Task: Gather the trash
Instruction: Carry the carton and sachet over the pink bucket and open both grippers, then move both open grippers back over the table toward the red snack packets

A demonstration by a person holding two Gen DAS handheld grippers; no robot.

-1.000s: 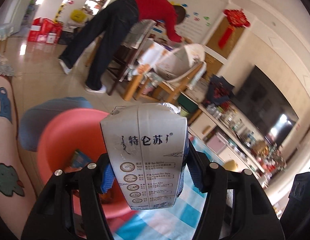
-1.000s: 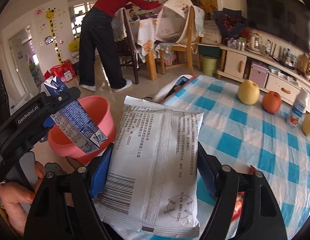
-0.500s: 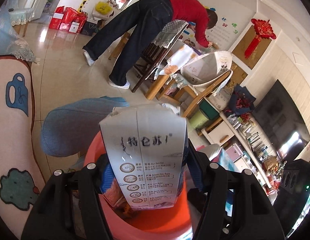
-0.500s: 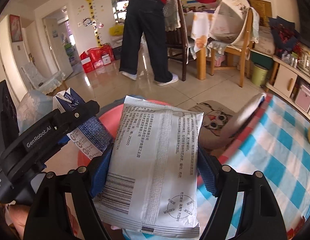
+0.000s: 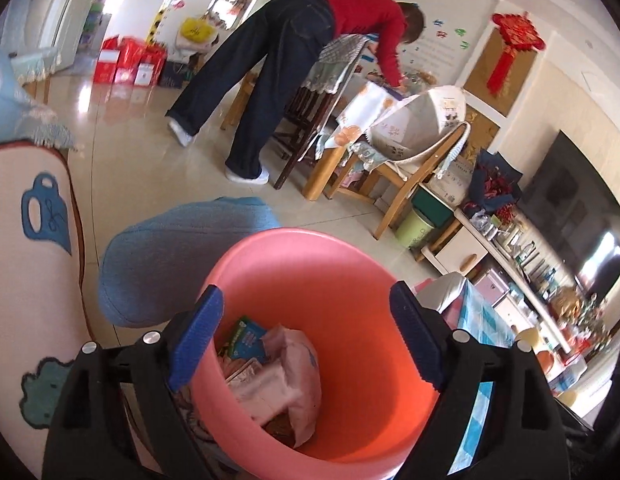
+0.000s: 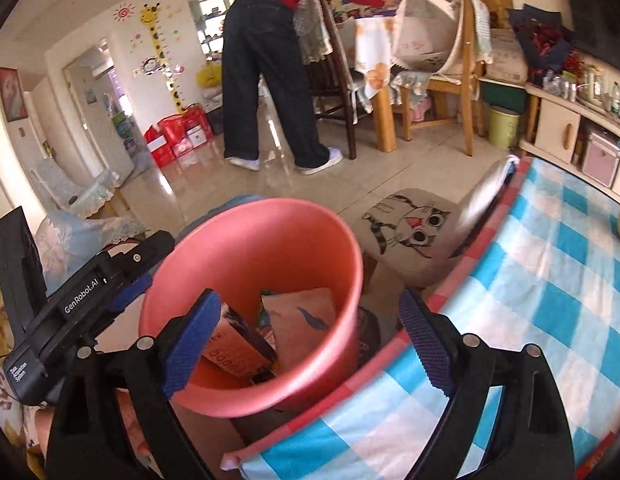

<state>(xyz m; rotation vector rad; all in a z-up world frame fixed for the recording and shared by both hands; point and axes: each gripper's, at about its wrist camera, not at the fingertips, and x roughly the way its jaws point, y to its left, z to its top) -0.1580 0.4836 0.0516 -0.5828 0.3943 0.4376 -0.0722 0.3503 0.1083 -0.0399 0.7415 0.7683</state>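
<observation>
The round salmon-pink plastic bucket point(image 5: 322, 364) stands on the floor beside the blue-checked worktop point(image 6: 510, 320), wrappers and a carton heaped inside. Directly above its mouth, the left hand-held gripper point(image 5: 305, 344) and right hand-held gripper point(image 6: 310, 344) have just been opening; both are spread, empty.

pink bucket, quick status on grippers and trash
Left gripper and right gripper open, jaws just opened, nothing between them. Milk carton and wrappers lie in pink bucket. Nothing in the way.
</observation>
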